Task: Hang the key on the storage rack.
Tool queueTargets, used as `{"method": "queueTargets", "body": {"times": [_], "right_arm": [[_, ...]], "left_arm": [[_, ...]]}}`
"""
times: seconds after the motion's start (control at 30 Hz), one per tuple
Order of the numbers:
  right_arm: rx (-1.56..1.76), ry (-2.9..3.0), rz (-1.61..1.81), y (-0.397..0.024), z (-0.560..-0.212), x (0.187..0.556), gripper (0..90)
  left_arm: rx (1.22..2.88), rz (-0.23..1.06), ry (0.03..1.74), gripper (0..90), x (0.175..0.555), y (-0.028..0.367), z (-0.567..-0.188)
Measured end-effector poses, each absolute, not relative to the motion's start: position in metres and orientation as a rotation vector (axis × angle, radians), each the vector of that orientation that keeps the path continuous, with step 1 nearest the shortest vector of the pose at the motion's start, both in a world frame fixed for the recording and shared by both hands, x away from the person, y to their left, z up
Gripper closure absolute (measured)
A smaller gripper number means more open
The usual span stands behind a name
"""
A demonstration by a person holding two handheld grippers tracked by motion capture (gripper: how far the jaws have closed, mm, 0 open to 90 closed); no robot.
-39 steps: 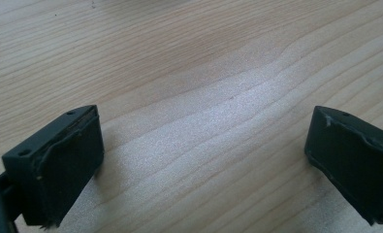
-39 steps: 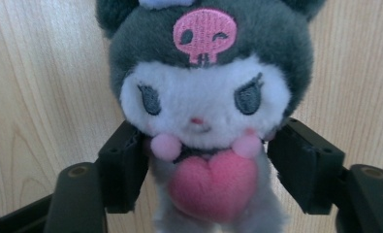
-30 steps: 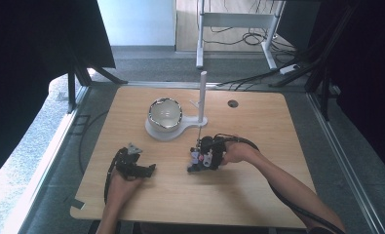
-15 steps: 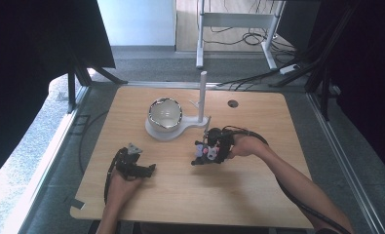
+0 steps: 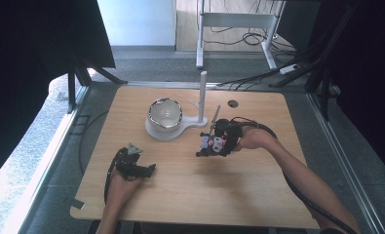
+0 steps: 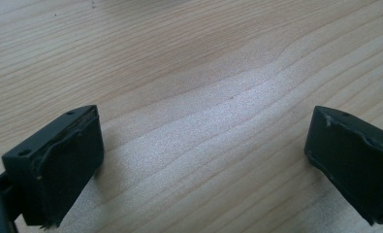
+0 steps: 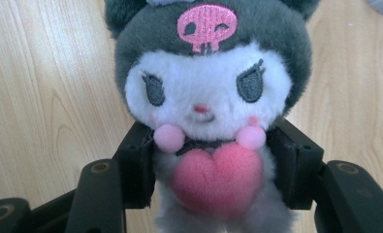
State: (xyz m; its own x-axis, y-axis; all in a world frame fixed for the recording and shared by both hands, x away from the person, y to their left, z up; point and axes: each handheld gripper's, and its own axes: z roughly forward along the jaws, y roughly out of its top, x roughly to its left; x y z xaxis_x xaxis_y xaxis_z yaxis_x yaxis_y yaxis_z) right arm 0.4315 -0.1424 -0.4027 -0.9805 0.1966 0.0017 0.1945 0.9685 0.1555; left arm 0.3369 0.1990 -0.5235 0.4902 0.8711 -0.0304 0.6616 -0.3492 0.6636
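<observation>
A small plush toy (image 7: 208, 97) with a dark grey hood, a pink skull patch, a white face and a pink heart sits between the jaws of my right gripper (image 7: 213, 170), which is shut on its body. In the high view this gripper (image 5: 210, 145) holds the plush toy (image 5: 205, 142) above the middle of the wooden table (image 5: 258, 195). My left gripper (image 5: 148, 170) rests near the front left. Its jaws stand wide open over bare wood in the left gripper view (image 6: 203, 160), with nothing between them.
A white stand (image 5: 158, 131) carries a shiny round bowl (image 5: 164, 113) and a tall white post (image 5: 202, 95) at the table's centre back, close behind the right gripper. A small dark hole (image 5: 233, 103) marks the tabletop behind it. Cables trail from both grippers.
My right gripper has lifted the plush toy off the table and drifted slightly right and toward the stand. The left gripper has stayed where it was.
</observation>
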Motion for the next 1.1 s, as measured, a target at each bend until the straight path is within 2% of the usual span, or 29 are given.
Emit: {"method": "queueTargets", "body": {"times": [1.1], "right_arm": [[0.512,2.994,0.291,-0.190,-0.345,0.469,42.4]], "left_arm": [[2.121,0.439,1.255,0.4,0.337,0.199,-0.523]]}}
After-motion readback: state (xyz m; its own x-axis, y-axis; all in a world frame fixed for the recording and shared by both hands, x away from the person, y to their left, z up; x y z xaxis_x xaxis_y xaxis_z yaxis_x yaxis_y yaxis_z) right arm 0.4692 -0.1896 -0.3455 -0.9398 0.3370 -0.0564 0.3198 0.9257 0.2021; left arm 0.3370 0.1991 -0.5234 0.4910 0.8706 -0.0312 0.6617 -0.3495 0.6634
